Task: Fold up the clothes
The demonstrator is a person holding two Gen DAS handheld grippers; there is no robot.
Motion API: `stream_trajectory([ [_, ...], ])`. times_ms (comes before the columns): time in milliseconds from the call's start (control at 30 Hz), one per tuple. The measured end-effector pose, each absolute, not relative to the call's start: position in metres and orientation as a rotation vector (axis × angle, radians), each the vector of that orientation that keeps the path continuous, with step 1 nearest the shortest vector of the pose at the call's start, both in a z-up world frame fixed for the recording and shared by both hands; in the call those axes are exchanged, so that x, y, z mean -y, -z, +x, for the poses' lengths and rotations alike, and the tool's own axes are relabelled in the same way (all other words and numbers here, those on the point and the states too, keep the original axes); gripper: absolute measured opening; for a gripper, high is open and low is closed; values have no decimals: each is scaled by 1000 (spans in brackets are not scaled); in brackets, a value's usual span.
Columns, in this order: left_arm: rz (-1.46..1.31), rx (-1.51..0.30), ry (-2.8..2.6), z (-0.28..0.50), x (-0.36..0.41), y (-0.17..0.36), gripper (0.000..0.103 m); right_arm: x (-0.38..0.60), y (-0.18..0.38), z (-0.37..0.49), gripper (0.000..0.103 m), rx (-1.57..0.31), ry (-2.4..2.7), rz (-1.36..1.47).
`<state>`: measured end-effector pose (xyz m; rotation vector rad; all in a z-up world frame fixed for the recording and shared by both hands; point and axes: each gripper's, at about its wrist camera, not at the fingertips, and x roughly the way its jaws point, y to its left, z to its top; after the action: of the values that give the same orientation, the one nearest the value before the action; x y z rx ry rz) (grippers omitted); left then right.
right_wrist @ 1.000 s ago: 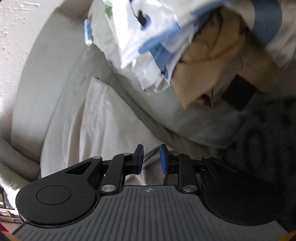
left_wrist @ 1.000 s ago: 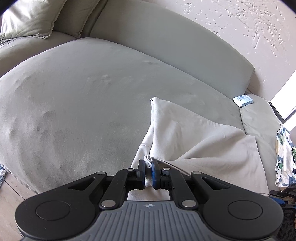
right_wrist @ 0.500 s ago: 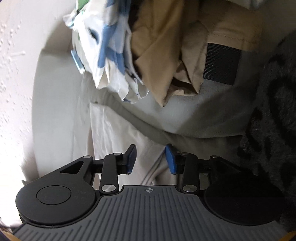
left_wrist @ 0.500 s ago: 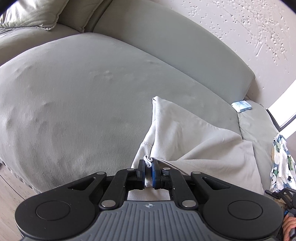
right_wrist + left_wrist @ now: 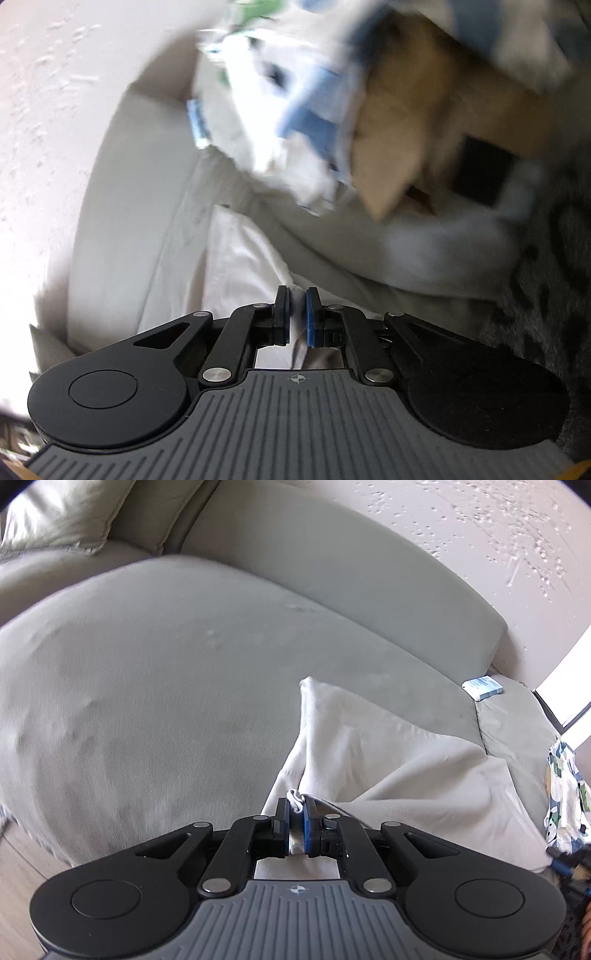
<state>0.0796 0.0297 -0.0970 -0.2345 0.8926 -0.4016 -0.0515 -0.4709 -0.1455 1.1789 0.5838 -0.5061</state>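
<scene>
The left claw [image 5: 295, 812] is clamped on a bunched edge of the cream garment [image 5: 388, 760], a white cord end poking out just above its pads. The right claw [image 5: 297, 310] is closing, its pads narrow with a fold of the same cream garment [image 5: 236, 266] between them. The garment lies spread on the grey sofa seat [image 5: 166, 686], near the sofa's right end. Beyond the garment, against the sofa backrest [image 5: 332, 565], sits a small blue-and-white packet [image 5: 483, 684]. Further right on the sofa is a blurred heap: a white, blue and green printed cloth [image 5: 280, 110] and a tan garment [image 5: 417, 122].
</scene>
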Motion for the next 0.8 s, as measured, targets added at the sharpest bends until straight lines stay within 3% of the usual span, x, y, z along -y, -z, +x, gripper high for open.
stream_trajectory([
  [467,-2,-802,459,48,-21,46,6,497,64,-64,7,-645,418,1084],
  [800,19,-875,431,24,-26,66,5,494,89,-92,7,-730,456,1070],
])
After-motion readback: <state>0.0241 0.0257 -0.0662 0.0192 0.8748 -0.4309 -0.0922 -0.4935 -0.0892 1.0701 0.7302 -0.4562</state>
